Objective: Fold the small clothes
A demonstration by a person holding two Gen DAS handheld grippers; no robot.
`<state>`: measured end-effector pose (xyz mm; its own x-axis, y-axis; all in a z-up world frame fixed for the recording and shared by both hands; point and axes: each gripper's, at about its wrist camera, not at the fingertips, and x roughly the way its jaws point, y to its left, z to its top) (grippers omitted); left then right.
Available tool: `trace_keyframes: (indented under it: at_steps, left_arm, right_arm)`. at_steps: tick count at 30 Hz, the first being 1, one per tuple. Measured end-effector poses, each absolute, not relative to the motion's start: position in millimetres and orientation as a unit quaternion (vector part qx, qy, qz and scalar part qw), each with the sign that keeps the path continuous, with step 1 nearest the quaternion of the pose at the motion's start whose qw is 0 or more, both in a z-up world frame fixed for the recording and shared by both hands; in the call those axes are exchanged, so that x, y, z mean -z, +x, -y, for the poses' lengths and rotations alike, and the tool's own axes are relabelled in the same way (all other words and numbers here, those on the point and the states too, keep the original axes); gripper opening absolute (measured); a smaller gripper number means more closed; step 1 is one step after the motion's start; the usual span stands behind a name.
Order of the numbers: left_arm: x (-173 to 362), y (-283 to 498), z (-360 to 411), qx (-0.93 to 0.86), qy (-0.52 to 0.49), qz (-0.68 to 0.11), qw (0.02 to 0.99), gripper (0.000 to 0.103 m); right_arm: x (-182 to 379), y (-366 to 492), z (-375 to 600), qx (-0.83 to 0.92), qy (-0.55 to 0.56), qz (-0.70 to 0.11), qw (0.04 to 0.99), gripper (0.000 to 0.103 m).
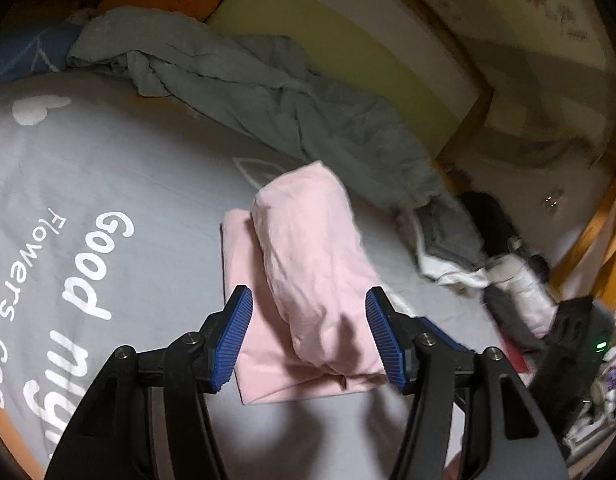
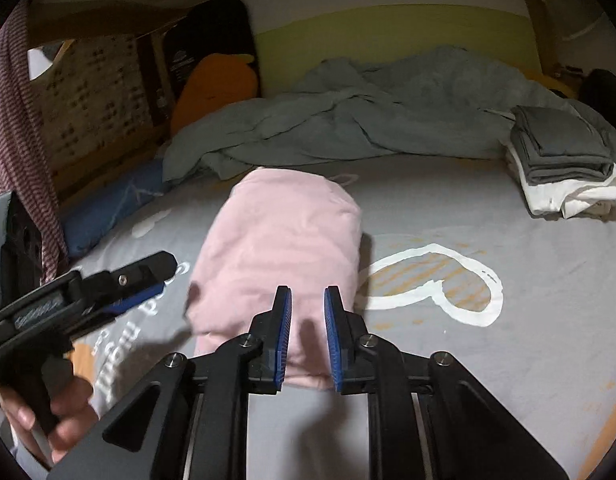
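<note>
A pink garment [image 1: 308, 264], folded into a thick bundle, lies on the grey printed bedsheet [image 1: 88, 152]. My left gripper [image 1: 308, 300] is open, its blue pads wide apart on either side of the bundle's near end, holding nothing. In the right wrist view the same pink garment [image 2: 280, 248] lies straight ahead. My right gripper [image 2: 307, 294] hovers over its near edge with the jaws narrowly apart and nothing between them. The left gripper [image 2: 120, 284] also shows at the left of that view, held in a hand.
A crumpled grey-green blanket [image 2: 368, 112] lies across the far side of the bed. A stack of folded grey and white clothes [image 2: 564, 164] sits at the right. An orange cushion [image 2: 216, 84] and a blue pillow [image 2: 108, 208] lie at the left. A wooden bed frame [image 1: 468, 120] borders the mattress.
</note>
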<state>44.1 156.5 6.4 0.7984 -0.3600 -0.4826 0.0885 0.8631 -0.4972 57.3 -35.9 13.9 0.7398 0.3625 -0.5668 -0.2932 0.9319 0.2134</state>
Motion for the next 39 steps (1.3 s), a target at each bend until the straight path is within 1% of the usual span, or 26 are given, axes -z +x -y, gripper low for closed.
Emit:
trace_keyframes:
  at_steps: [1,3,4,5,8,12,15,19,20,21,22,23,26,27,29,30,31,32,35,38,39]
  left_arm:
    - [-5.2,46.4,-151.0,0.105,-0.212,-0.297,0.925,0.057]
    - [0.3,49.6,-144.7,0.062,-0.172,-0.306,0.934,0.051]
    - [3.6,52.0,-142.9,0.031,-0.154,-0.318,0.935,0.046]
    - [7.3,53.3,-141.9,-0.002,-0.136,-0.329,0.934,0.045]
    - [16.7,50.7,-138.9,-0.014,-0.11,-0.331,0.937,0.045]
    - [26.7,53.7,-143.5,-0.024,-0.12,-0.35,0.929,0.045]
    - [29.7,54.4,-149.0,-0.019,-0.144,-0.355,0.923,0.047]
    - [30.3,51.0,-146.7,-0.021,-0.134,-0.354,0.925,0.047]
    - [30.2,49.5,-144.9,-0.021,-0.13,-0.352,0.927,0.047]
    - [30.9,48.8,-144.6,-0.02,-0.128,-0.352,0.927,0.047]
    - [31.5,48.4,-144.3,-0.018,-0.127,-0.352,0.927,0.047]
    - [32.1,48.2,-144.3,-0.017,-0.128,-0.352,0.927,0.047]
    - [34.2,49.4,-148.2,-0.011,-0.133,-0.355,0.925,0.047]
    - [35.3,49.9,-149.3,-0.01,-0.135,-0.356,0.925,0.047]
    - [36.6,51.0,-149.7,-0.009,-0.137,-0.359,0.923,0.048]
    - [36.6,51.1,-149.1,-0.009,-0.135,-0.359,0.923,0.048]
    - [36.7,50.7,-148.1,-0.009,-0.133,-0.36,0.923,0.048]
    - [36.8,50.9,-147.7,-0.009,-0.13,-0.361,0.923,0.049]
    - [37.3,51.4,-146.7,-0.008,-0.127,-0.362,0.923,0.05]
    - [36.9,50.3,-148.9,-0.004,-0.131,-0.362,0.923,0.05]
    - [35.7,48.7,-149.6,0.0,-0.136,-0.361,0.923,0.049]
  right_arm:
    - [-12.9,60.4,31.9,-0.178,0.056,-0.318,0.93,0.017]
    - [-8.1,63.7,27.0,-0.189,0.056,-0.327,0.924,0.017]
    - [-5.3,64.4,26.2,-0.195,0.054,-0.331,0.922,0.017]
    - [-1.2,63.9,25.2,-0.202,0.049,-0.334,0.919,0.017]
    - [12.2,60.9,22.4,-0.212,0.037,-0.344,0.914,0.017]
    - [21.8,51.9,27.3,-0.241,0.049,-0.339,0.908,0.017]
    - [14.9,50.6,34.4,-0.234,0.063,-0.324,0.915,0.017]
    - [-6.1,71.3,35.4,-0.237,0.066,-0.313,0.917,0.017]
    - [-12.3,80.4,33.6,-0.237,0.06,-0.313,0.918,0.021]
    - [-21.6,97.5,30.8,-0.242,0.056,-0.317,0.915,0.026]
    - [-27.3,109.4,29.0,-0.243,0.057,-0.322,0.913,0.046]
    - [-33.5,125.9,27.9,-0.24,0.061,-0.328,0.911,0.062]
    - [-36.2,179.8,26.3,-0.234,0.09,-0.384,0.889,0.062]
    - [-27.9,205.1,26.8,-0.249,0.115,-0.419,0.866,0.062]
    - [-13.0,230.6,24.4,-0.255,0.133,-0.459,0.84,0.062]
    - [-4.1,242.5,22.9,-0.254,0.139,-0.475,0.831,0.061]
    - [4.6,252.5,21.1,-0.256,0.144,-0.484,0.824,0.053]
    - [10.5,258.7,19.6,-0.25,0.141,-0.49,0.823,0.049]
    - [28.4,267.5,12.5,-0.189,0.086,-0.48,0.852,0.049]
    - [26.4,267.8,21.5,-0.155,0.094,-0.465,0.866,0.048]
    - [17.0,260.7,29.9,-0.145,0.101,-0.445,0.878,0.048]
